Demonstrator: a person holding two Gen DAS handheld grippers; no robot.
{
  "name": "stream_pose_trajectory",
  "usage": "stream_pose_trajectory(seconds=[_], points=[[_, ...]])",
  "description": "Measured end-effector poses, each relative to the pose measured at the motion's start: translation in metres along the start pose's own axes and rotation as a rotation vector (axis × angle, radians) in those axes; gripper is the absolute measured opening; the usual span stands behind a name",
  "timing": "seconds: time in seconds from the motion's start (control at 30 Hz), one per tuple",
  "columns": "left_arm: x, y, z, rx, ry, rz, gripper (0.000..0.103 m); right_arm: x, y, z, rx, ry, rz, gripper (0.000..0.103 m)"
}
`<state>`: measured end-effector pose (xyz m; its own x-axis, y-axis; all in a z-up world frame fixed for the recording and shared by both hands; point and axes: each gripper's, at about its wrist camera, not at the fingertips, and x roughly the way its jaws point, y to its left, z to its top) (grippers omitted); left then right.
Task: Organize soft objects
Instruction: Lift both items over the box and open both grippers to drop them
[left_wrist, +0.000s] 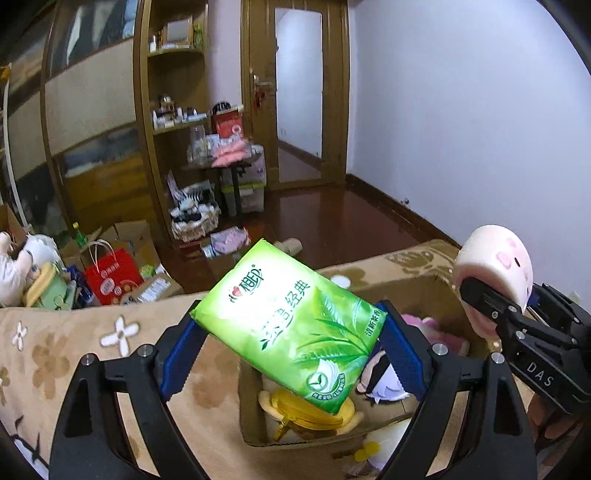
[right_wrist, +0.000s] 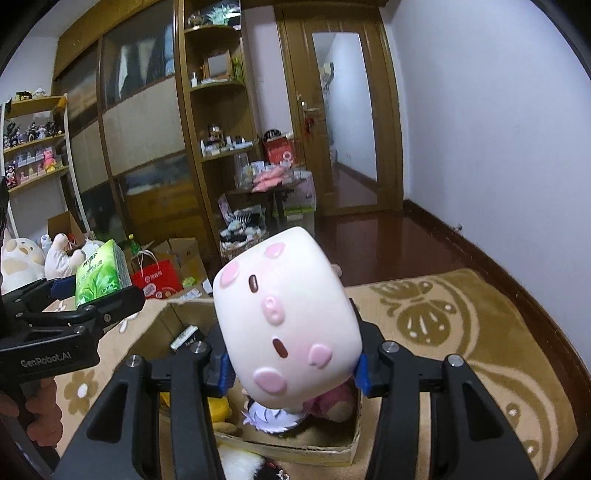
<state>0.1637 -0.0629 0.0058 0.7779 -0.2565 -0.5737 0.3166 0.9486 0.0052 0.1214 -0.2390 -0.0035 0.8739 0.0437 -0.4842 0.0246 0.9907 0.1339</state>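
My left gripper (left_wrist: 288, 332) is shut on a green tissue pack (left_wrist: 291, 325) and holds it tilted above an open cardboard box (left_wrist: 255, 413). The pack also shows in the right wrist view (right_wrist: 99, 273). My right gripper (right_wrist: 291, 362) is shut on a white squishy pig toy with pink spots (right_wrist: 288, 317), held over the same box (right_wrist: 295, 450); the toy shows at the right in the left wrist view (left_wrist: 495, 269). Inside the box lie a yellow plush (left_wrist: 314, 413), a white-haired doll (right_wrist: 269, 417) and a pink plush (right_wrist: 332, 402).
The box stands on a tan floral blanket (left_wrist: 55, 354). Beyond its edge are a red paper bag (left_wrist: 110, 277), cardboard boxes, plush toys (right_wrist: 22, 258), a basket of clothes (left_wrist: 195, 214), wooden cabinets and a door (left_wrist: 299, 96). Dark wood floor lies to the right.
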Motion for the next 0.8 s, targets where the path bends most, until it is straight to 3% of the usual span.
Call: stream_pose_trajectory(seconds=[0.47, 0.8], points=[[0.042, 0.0, -0.021, 0.028, 0.132, 0.004, 0.089, 0.039, -0.006, -0.028, 0.017, 0.12, 0.019, 0.056], [0.056, -0.004, -0.033, 0.032, 0.208, 0.004, 0.089, 0.043, -0.01, -0.035, 0.039, 0.127, 0.041, 0.058]])
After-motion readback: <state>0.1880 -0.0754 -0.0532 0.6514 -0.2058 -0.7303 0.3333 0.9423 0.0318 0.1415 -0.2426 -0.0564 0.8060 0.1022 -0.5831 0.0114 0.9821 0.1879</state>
